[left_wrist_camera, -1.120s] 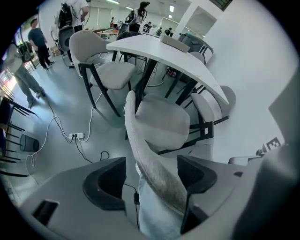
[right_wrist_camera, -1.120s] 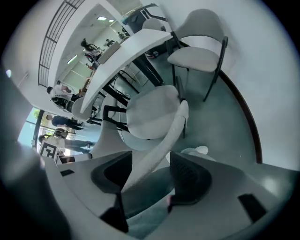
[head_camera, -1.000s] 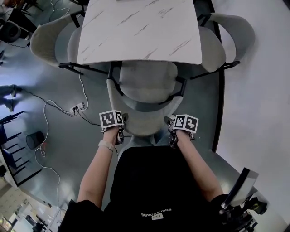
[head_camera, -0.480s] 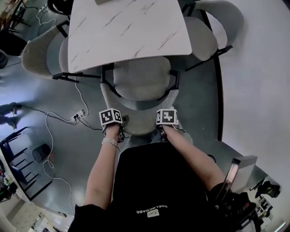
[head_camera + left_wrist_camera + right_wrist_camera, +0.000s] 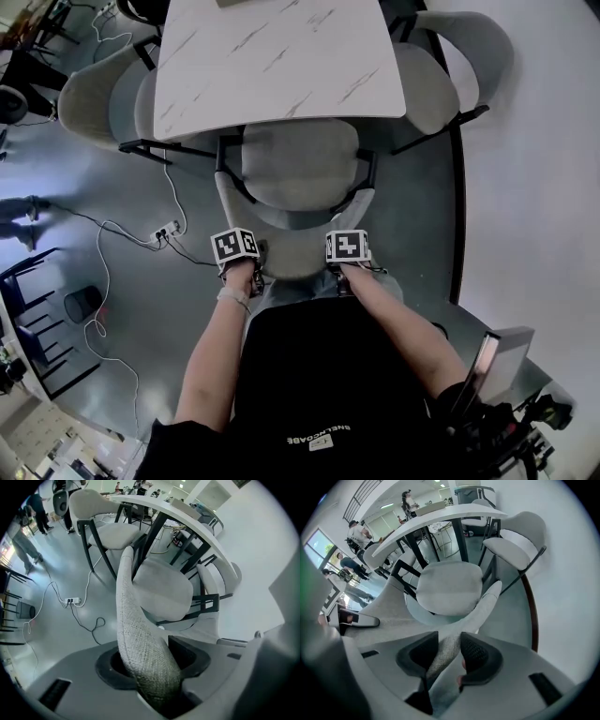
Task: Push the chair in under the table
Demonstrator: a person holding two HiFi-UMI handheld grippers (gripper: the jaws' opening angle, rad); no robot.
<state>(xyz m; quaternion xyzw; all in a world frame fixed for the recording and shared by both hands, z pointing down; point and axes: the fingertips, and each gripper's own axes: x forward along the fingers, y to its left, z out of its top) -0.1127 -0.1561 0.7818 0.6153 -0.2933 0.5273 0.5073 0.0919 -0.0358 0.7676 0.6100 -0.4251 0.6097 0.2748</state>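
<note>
A grey fabric chair (image 5: pixel 300 159) stands with its seat partly under the white marble table (image 5: pixel 272 56). Its curved backrest (image 5: pixel 295 255) faces me. My left gripper (image 5: pixel 249 272) points down onto the backrest's left end. In the left gripper view the backrest (image 5: pixel 133 630) fills the gap of the left gripper (image 5: pixel 150 665); the jaws are closing and both pads touch the fabric. My right gripper (image 5: pixel 347 270) is on the backrest's right end. In the right gripper view the right gripper (image 5: pixel 445 654) is closing too, with the thin fabric edge (image 5: pixel 480 611) pinched between its pads.
Two matching chairs stand at the table's sides, one on the left (image 5: pixel 98 94) and one on the right (image 5: pixel 450 66). A power strip (image 5: pixel 165 228) and cables lie on the floor to the left. Black furniture (image 5: pixel 37 300) stands further left. A dark curved floor strip (image 5: pixel 457 206) runs on the right.
Both grippers have sunk onto the backrest's top edge. The right one rolled and shifted left along the backrest. The chair has not moved.
</note>
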